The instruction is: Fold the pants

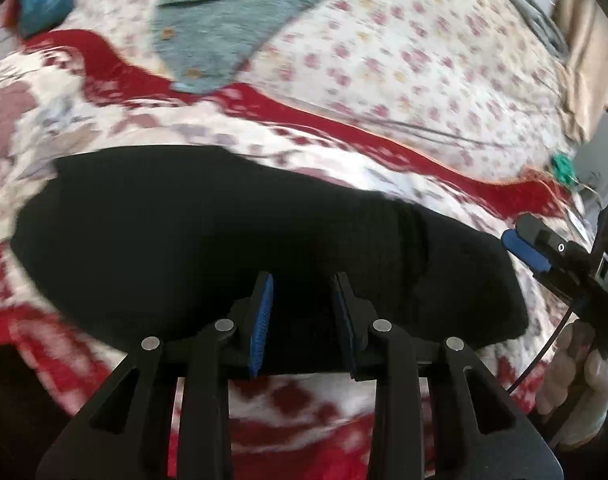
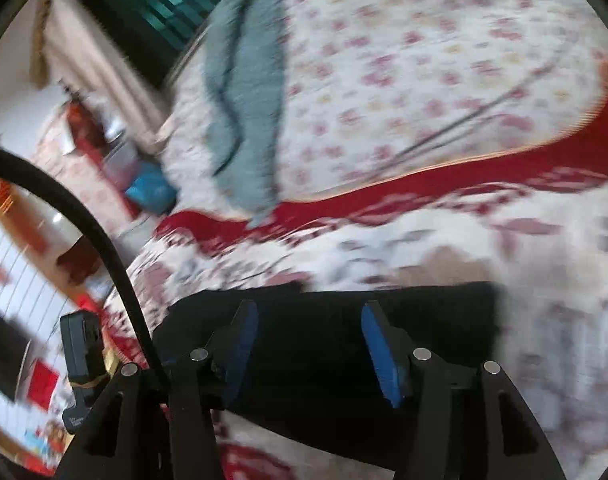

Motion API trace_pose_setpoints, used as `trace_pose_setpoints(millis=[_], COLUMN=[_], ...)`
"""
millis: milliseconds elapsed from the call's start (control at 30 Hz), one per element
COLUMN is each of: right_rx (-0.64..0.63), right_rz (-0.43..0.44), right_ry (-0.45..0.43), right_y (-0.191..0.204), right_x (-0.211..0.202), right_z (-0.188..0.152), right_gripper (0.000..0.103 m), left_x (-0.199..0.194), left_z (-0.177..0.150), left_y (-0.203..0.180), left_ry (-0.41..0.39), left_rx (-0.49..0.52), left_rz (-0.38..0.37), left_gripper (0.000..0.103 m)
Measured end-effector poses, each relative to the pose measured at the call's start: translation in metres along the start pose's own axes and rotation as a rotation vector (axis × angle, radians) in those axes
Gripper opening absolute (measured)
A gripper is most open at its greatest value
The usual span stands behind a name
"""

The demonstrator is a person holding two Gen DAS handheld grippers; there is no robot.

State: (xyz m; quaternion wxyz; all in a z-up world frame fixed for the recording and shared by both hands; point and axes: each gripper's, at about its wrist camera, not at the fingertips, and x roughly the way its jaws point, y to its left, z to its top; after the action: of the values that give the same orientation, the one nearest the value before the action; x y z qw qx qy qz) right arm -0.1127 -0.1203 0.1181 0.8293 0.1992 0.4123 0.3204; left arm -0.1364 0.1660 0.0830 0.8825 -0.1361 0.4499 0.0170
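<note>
- The left gripper stands with its jaws parted and nothing pinched; the black pants lie just beyond and below its blue pads.
- The right gripper is spread wider, also holding nothing, with the pants flat under the gap.
- The pants sit as a folded dark slab on the red-and-white blanket.
- Farther off, a grey-green towel rests on the flowered sheet.

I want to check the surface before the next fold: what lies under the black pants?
The black pants lie on a red and white patterned blanket, which shows all around them. The part of the blanket directly beneath them is covered, so anything there cannot be seen.
</note>
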Motion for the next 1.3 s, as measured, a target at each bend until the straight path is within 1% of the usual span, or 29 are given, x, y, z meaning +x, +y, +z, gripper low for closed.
trace_pose_setpoints(millis=[33, 67, 100, 333, 467, 500, 533, 600, 800, 900, 1067, 1233, 1300], right_rx=[-0.018, -0.035, -0.054, -0.167, -0.218, -0.225, -0.233, -0.252, -0.278, -0.303, -0.397, -0.427, -0.429], right_rz=[0.012, 0.028, 0.050, 0.120, 0.142, 0.146, 0.151, 0.161, 0.172, 0.182, 0.193, 0.202, 0.201], right_ry=[0.019, 0.038, 0.056, 0.147, 0.176, 0.181, 0.187, 0.203, 0.220, 0.231, 0.260, 0.288, 0.289], right_y=[0.008, 0.016, 0.025, 0.077, 0.097, 0.101, 0.105, 0.115, 0.128, 0.138, 0.163, 0.178, 0.181], right_x=[0.011, 0.023, 0.035, 0.093, 0.110, 0.114, 0.117, 0.125, 0.136, 0.144, 0.162, 0.181, 0.184], right_z=[0.001, 0.001, 0.002, 0.000, -0.001, -0.001, -0.002, -0.002, -0.002, 0.001, 0.005, 0.007, 0.008], right_gripper=[0.052, 0.052, 0.052, 0.053, 0.054, 0.056, 0.062, 0.066, 0.066, 0.066, 0.066, 0.066, 0.066], left_x=[-0.003, -0.007, -0.011, -0.026, -0.031, -0.032, -0.034, -0.037, -0.042, -0.048, -0.047, -0.043, -0.039], left_z=[0.000, 0.000, 0.000, -0.003, -0.007, -0.008, -0.009, -0.012, -0.027, -0.034, -0.035, -0.030, -0.027], left_y=[0.007, 0.014, 0.023, 0.065, 0.081, 0.084, 0.087, 0.096, 0.126, 0.139, 0.146, 0.146, 0.145], left_ry=[-0.007, -0.015, -0.028, -0.049, -0.057, -0.058, -0.059, -0.062, -0.040, -0.053, -0.051, -0.057, -0.052], left_rx=[-0.009, -0.020, -0.041, -0.132, -0.157, -0.164, -0.171, -0.197, -0.320, -0.383, -0.424, -0.444, -0.449], left_rz=[0.025, 0.046, 0.068, 0.163, 0.192, 0.191, 0.189, 0.187, 0.142, 0.125, 0.087, 0.036, 0.008], left_gripper=[0.039, 0.048, 0.050, 0.050, 0.050, 0.050, 0.050, 0.050, 0.050, 0.050, 0.050, 0.051, 0.053])
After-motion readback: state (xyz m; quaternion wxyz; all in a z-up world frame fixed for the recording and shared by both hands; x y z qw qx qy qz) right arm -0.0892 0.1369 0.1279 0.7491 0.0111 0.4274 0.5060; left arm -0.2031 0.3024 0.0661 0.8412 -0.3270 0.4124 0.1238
